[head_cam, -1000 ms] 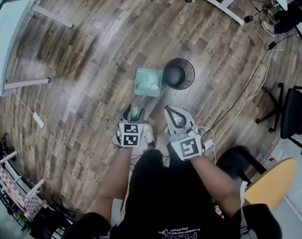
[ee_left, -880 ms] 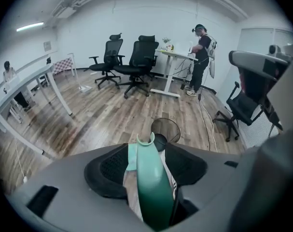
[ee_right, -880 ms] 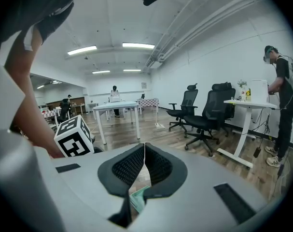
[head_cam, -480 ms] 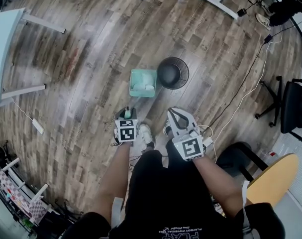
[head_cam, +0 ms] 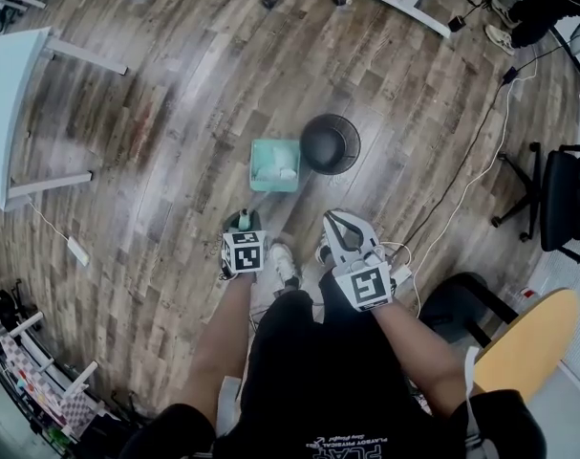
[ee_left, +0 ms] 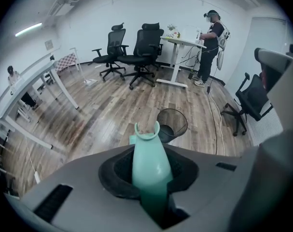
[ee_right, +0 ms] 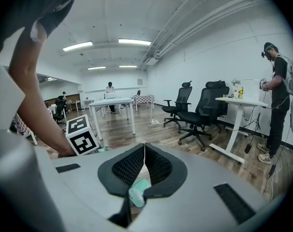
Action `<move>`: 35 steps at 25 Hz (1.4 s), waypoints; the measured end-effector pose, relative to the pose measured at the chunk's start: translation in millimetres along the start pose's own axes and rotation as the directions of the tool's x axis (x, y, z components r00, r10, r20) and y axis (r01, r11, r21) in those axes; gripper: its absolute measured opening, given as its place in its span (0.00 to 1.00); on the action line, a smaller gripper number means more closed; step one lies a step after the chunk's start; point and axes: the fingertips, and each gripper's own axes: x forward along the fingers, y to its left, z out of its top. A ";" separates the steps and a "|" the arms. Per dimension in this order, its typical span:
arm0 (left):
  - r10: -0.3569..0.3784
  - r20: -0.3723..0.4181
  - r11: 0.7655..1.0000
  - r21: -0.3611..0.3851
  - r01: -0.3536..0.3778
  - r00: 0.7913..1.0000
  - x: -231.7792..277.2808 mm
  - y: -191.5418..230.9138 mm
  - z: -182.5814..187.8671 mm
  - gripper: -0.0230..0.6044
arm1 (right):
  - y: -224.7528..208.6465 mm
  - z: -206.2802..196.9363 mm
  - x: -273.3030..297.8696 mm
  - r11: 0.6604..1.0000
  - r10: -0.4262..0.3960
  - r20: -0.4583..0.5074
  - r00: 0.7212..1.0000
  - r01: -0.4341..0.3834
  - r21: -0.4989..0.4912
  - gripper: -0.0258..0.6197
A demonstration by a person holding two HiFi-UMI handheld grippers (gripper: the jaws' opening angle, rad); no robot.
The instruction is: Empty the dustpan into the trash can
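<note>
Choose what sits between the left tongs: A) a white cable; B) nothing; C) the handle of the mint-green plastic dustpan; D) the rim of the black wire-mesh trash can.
C: the left gripper view shows the handle of the mint-green plastic dustpan between the left tongs, which have just been closing on it; the black wire-mesh trash can stands beyond.

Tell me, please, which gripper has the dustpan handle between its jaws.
The left gripper: its jaws have just been closing around the mint-green dustpan handle; the right gripper is shut on nothing.
</note>
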 end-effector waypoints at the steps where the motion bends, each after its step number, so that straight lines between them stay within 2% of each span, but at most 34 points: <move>1: 0.004 0.006 1.000 0.006 -0.004 1.000 -3.0 0.3 -0.2 0.19 | 0.6 0.7 -2.4 1.000 -0.003 0.004 1.000 0.003 -0.007 0.08; 7: 0.032 0.071 0.999 0.021 -0.033 0.997 -38.3 8.2 -0.8 0.19 | 13.8 0.6 -18.6 1.000 -0.019 0.011 1.000 0.019 0.013 0.08; 11: 0.046 0.114 0.998 0.046 -0.051 0.992 -71.9 16.1 -3.5 0.19 | 27.1 7.9 -28.6 0.999 -0.041 0.028 0.999 0.041 -0.009 0.08; 16: 0.045 0.173 0.996 0.066 -0.057 0.984 -116.5 29.6 -17.4 0.19 | 45.3 24.4 -41.9 0.993 -0.112 0.056 0.992 0.113 -0.021 0.08; 22: 0.010 0.244 0.988 0.147 -0.047 0.970 -168.4 46.4 -35.6 0.19 | 76.5 56.9 -80.1 0.973 -0.226 0.110 0.968 0.230 -0.020 0.08; 27: -0.010 0.303 0.974 0.220 -0.060 0.953 -206.3 47.5 -40.1 0.19 | 84.0 70.8 -116.8 0.951 -0.301 0.129 0.945 0.308 -0.032 0.08; 31: -0.012 0.351 0.959 0.270 -0.088 0.936 -230.2 38.4 -35.0 0.19 | 84.5 79.0 -134.7 0.945 -0.317 0.137 0.938 0.324 -0.031 0.08; 33: -0.011 0.374 0.939 0.324 -0.119 0.927 -239.5 29.1 -33.6 0.19 | 84.1 81.7 -140.5 0.946 -0.315 0.147 0.938 0.323 -0.029 0.08; 35: -0.012 0.393 0.908 0.390 -0.155 0.919 -247.2 17.0 -32.5 0.19 | 82.9 85.6 -149.1 0.946 -0.315 0.160 0.935 0.324 -0.033 0.08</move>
